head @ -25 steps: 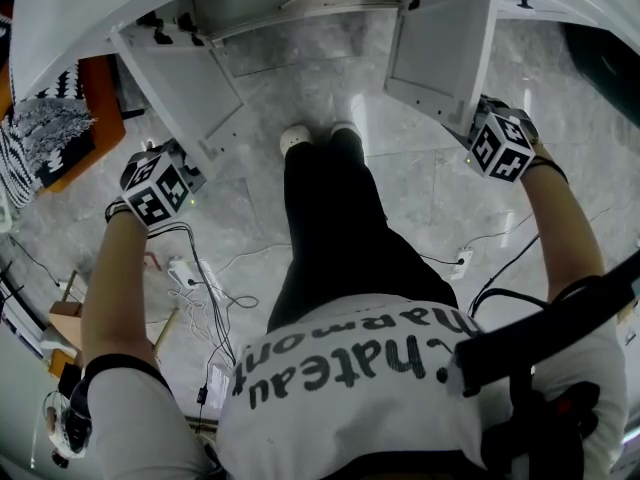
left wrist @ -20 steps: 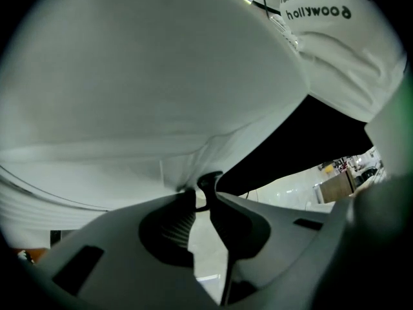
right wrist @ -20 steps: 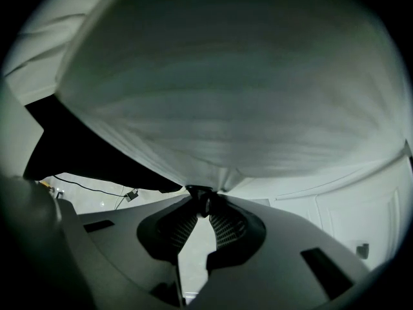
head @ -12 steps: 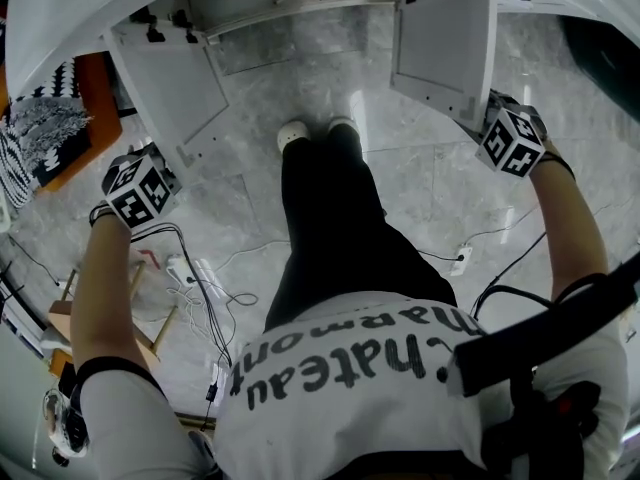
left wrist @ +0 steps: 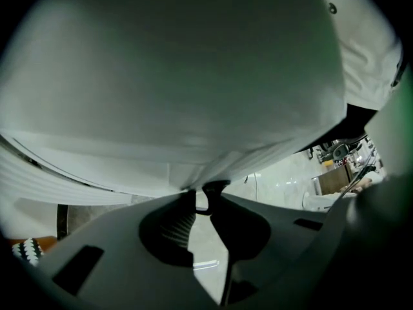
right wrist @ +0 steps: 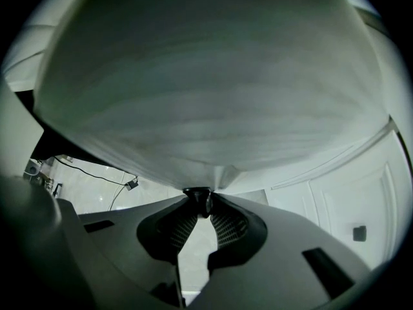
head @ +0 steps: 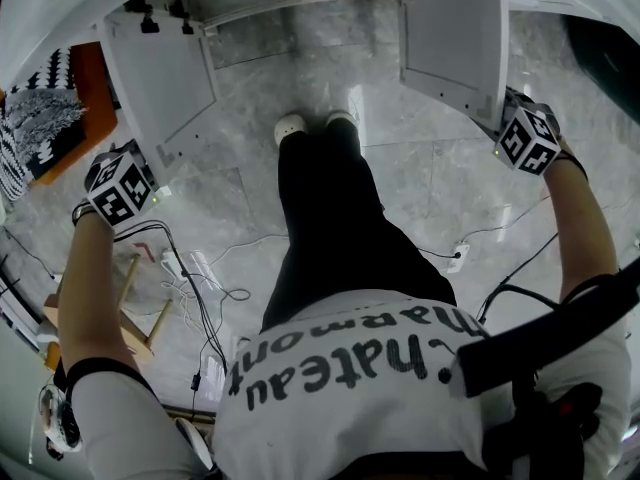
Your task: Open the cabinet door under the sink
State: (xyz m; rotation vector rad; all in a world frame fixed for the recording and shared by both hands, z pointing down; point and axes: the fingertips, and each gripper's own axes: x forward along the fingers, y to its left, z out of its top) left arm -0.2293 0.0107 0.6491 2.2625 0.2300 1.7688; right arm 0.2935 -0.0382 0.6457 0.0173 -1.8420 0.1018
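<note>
Both white doors under the sink stand swung out over the marble floor: the left door (head: 160, 78) and the right door (head: 455, 33). My left gripper (head: 122, 188) is at the left door's free lower corner. In the left gripper view the gripper (left wrist: 205, 199) is shut on a small dark handle (left wrist: 209, 187) on the left door (left wrist: 174, 89). My right gripper (head: 530, 138) is at the right door's outer corner. The right gripper view has that gripper (right wrist: 201, 204) pinching a dark knob (right wrist: 197, 194) under the right door (right wrist: 206, 76). The marker cubes hide the fingertips in the head view.
The person's legs and white shoes (head: 315, 126) stand between the doors. Cables and a power strip (head: 190, 268) lie on the floor at left beside a wooden stool (head: 135, 303). A wall plug (head: 455, 258) lies at right. A patterned rug (head: 40, 118) is at far left.
Both doors have swung wider. The left gripper moved left and down in the view with its door; the right gripper moved right with its door.
</note>
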